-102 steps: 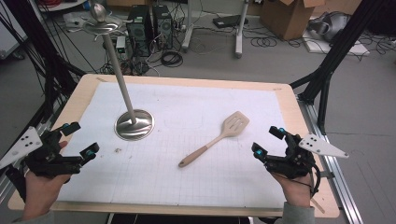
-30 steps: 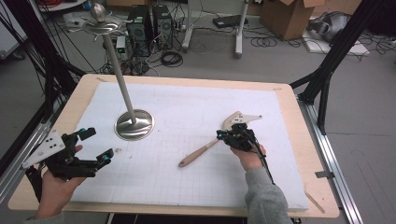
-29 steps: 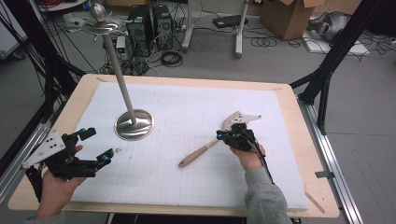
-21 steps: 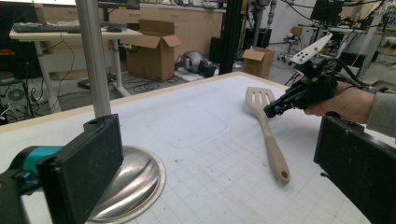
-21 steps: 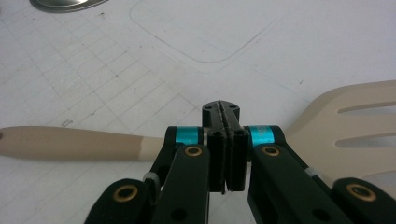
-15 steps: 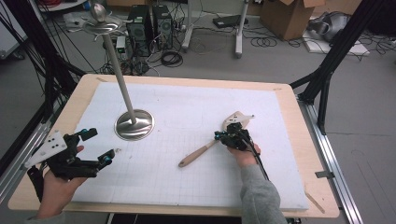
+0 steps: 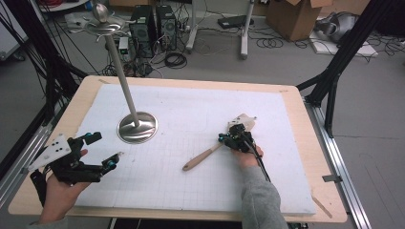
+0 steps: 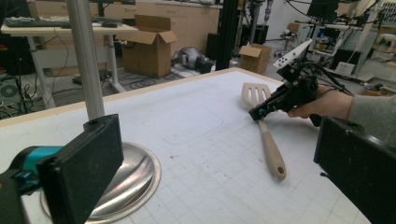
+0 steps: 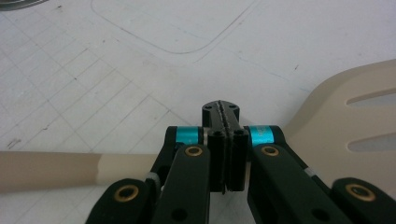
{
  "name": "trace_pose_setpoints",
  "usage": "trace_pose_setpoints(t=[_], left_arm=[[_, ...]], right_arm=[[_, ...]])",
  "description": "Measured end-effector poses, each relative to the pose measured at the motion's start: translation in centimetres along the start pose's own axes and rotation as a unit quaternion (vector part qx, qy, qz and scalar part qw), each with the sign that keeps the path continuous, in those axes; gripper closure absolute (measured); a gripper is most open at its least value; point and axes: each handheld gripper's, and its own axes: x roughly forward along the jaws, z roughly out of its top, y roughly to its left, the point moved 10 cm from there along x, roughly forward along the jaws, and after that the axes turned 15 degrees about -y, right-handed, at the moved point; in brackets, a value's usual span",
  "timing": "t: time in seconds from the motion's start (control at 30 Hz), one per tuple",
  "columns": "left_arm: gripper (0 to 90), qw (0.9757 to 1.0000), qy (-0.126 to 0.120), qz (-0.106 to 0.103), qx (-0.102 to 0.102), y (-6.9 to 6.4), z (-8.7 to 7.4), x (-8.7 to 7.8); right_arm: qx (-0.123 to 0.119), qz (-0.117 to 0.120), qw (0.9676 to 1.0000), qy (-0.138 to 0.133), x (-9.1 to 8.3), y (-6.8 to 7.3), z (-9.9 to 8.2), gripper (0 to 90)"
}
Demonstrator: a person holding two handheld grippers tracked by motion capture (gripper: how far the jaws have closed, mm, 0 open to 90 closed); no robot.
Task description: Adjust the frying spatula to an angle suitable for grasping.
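**High view: spatula on mat, right gripper at its neck**

The spatula (image 7: pixel 217 150) lay flat on the white mat (image 7: pixel 191 191), right of centre. The right gripper (image 7: pixel 228 140) sat over its neck, jaws pressed together with nothing between them. The left gripper (image 7: pixel 104 152) hovered near the stand (image 7: pixel 137 126), jaws wide apart and empty.

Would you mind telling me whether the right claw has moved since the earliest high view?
Yes. The right claw has come in from the table's right edge toward the metal stand, and now sits over the spatula.
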Motion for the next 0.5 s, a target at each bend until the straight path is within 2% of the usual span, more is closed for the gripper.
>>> trace_pose_setpoints(t=[0.33,0.5], left_arm=[[1.8,1.0,0.002,0.001,0.001,0.04,-0.12,-0.07],[1.9,1.0,0.0,0.0,-0.001,0.01,-0.09,-0.13]], right_arm=[[-0.019,-0.006,0.9998,0.005,-0.01,0.07,-0.06,90.0],[-0.02,-0.01,0.9997,0.008,-0.33,0.16,-0.03,90.0]])
